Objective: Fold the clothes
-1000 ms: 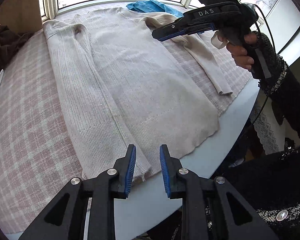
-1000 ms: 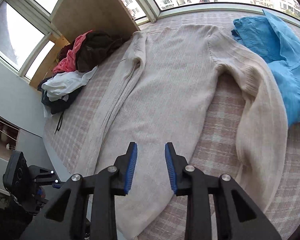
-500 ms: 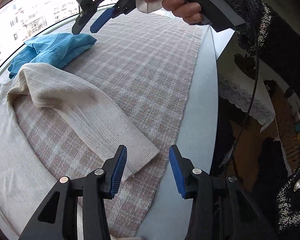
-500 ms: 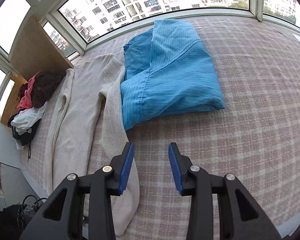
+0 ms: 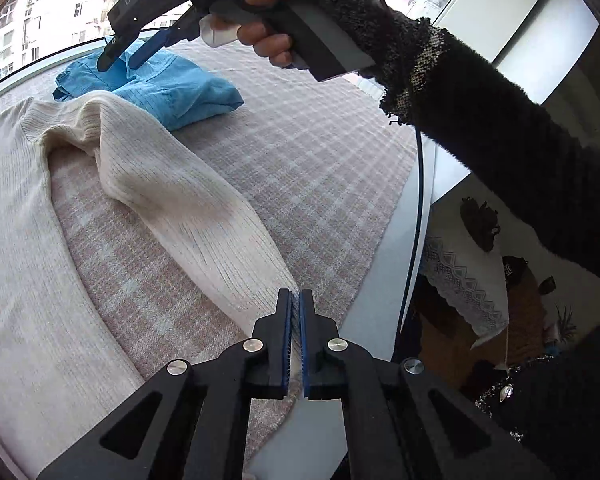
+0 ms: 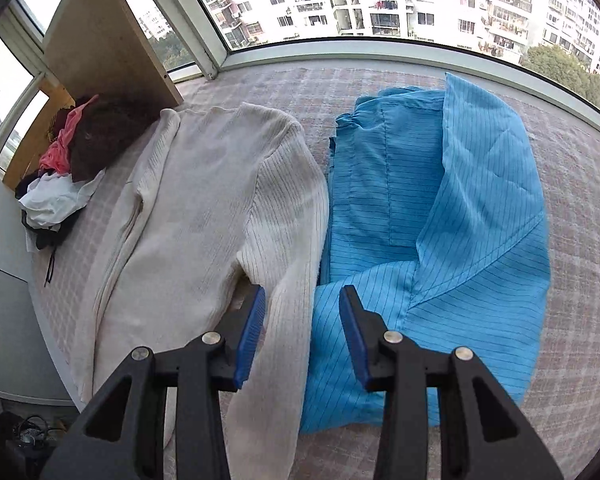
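A cream ribbed sweater (image 6: 196,216) lies flat on the pink checked cloth (image 5: 324,184). Its near sleeve (image 5: 188,216) runs down to my left gripper (image 5: 294,300), which is shut on the sleeve's cuff at the table's front edge. My right gripper (image 6: 302,320) is open and hovers over the upper part of that sleeve (image 6: 288,264), beside a folded blue striped garment (image 6: 440,240). The right gripper also shows in the left wrist view (image 5: 130,52), open above the blue garment (image 5: 168,88).
A pile of dark, pink and white clothes (image 6: 68,168) lies at the far left by a wooden board (image 6: 100,48). The window sill (image 6: 380,52) bounds the far side. The table's grey edge (image 5: 384,276) and a cable (image 5: 418,216) run on the right.
My left gripper has closed on the sleeve cuff; half a second ago it stood open around it. My right gripper has moved left, from over the bare cloth to above the sleeve.
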The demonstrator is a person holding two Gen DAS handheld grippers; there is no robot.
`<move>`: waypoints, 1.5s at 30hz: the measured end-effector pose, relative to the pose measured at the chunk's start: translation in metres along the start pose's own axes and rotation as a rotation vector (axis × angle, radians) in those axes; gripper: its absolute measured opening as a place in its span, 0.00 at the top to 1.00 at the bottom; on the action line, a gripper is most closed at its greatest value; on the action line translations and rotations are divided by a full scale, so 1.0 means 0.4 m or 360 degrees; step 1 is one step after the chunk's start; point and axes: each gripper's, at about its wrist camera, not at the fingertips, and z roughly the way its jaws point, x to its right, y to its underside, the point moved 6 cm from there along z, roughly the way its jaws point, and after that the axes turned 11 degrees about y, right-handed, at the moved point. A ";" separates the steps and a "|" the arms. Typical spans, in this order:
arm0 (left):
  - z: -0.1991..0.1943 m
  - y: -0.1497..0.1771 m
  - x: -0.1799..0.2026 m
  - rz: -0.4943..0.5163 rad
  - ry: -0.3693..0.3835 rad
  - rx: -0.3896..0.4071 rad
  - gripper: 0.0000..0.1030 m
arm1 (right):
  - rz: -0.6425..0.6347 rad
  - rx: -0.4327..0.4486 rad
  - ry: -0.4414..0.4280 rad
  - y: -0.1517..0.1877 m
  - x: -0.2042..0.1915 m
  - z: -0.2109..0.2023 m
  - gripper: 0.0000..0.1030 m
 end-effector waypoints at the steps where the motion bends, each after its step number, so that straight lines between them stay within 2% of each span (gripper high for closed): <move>1: -0.032 0.004 0.016 -0.0011 0.0035 0.0044 0.97 | 0.0000 -0.0043 -0.0015 -0.013 -0.003 0.028 0.62; 4: -0.090 0.026 0.022 -0.0106 0.0057 0.0126 0.97 | 0.0029 -0.0162 -0.0048 -0.032 -0.005 0.103 0.62; 7: -0.119 0.036 0.006 -0.0185 0.0050 0.0208 0.97 | 0.0079 -0.0213 -0.0073 -0.041 0.004 0.147 0.62; 8: -0.120 0.037 0.002 -0.0191 0.0046 0.0216 0.97 | 0.0123 -0.0223 -0.0102 -0.044 0.011 0.155 0.67; 9: -0.120 0.037 0.001 -0.0197 0.0047 0.0225 0.97 | 0.0187 -0.0233 -0.0146 -0.049 0.022 0.160 0.78; 11: -0.106 0.039 0.012 -0.0209 0.0098 0.0246 0.97 | 0.0302 -0.0237 -0.0240 -0.060 0.042 0.155 0.94; 13: -0.099 0.030 0.022 -0.0198 0.0133 0.0270 0.97 | 0.0343 -0.0223 -0.0269 -0.072 0.050 0.140 0.94; 16: -0.091 0.013 0.043 -0.0170 0.0194 0.0327 0.97 | 0.0341 -0.0206 -0.0224 -0.095 0.048 0.109 0.95; 20: -0.122 0.015 0.059 -0.0144 0.0219 0.0428 0.97 | 0.0352 -0.0138 -0.0232 -0.145 0.012 0.053 0.95; 24: -0.216 0.052 0.036 -0.0219 0.0188 0.0578 0.97 | 0.0298 -0.0115 -0.0217 -0.193 -0.070 0.020 0.95; 27: -0.300 0.123 0.001 -0.0328 0.0113 0.0688 0.97 | 0.0184 -0.0161 -0.0190 -0.206 -0.175 0.039 0.95; 29: -0.330 0.195 -0.039 -0.0448 0.0030 0.0692 0.97 | 0.0092 -0.0201 -0.0159 -0.192 -0.245 0.059 0.95; 31: -0.338 0.267 -0.087 -0.0599 -0.0036 0.0671 0.97 | 0.0036 -0.0171 -0.0017 -0.183 -0.257 0.063 0.93; 32: -0.340 0.299 -0.110 -0.0674 -0.0055 0.0667 0.97 | 0.0031 -0.0132 0.0085 -0.182 -0.240 0.061 0.86; 33: -0.343 0.323 -0.125 -0.0725 -0.0050 0.0674 0.97 | 0.0051 -0.0113 0.0187 -0.179 -0.209 0.064 0.73; 35: -0.347 0.349 -0.143 -0.0754 -0.0062 0.0662 0.97 | 0.0147 -0.0133 0.0338 -0.167 -0.132 0.082 0.64; 37: -0.339 0.354 -0.150 -0.0732 -0.0085 0.0636 0.97 | 0.0271 -0.0208 0.0308 -0.144 -0.078 0.110 0.64; 41: -0.324 0.338 -0.130 -0.0655 -0.0067 0.0597 0.97 | 0.0432 -0.0318 0.0092 -0.100 -0.046 0.158 0.64; 42: -0.321 0.336 -0.126 -0.0638 -0.0072 0.0585 0.97 | 0.0434 -0.0336 0.0073 -0.092 -0.047 0.169 0.70; 44: -0.317 0.334 -0.117 -0.0603 -0.0099 0.0558 0.97 | 0.0417 -0.0329 0.0065 -0.091 -0.059 0.171 0.93; 45: -0.316 0.334 -0.112 -0.0584 -0.0122 0.0542 0.97 | 0.0406 -0.0319 0.0065 -0.093 -0.066 0.168 0.93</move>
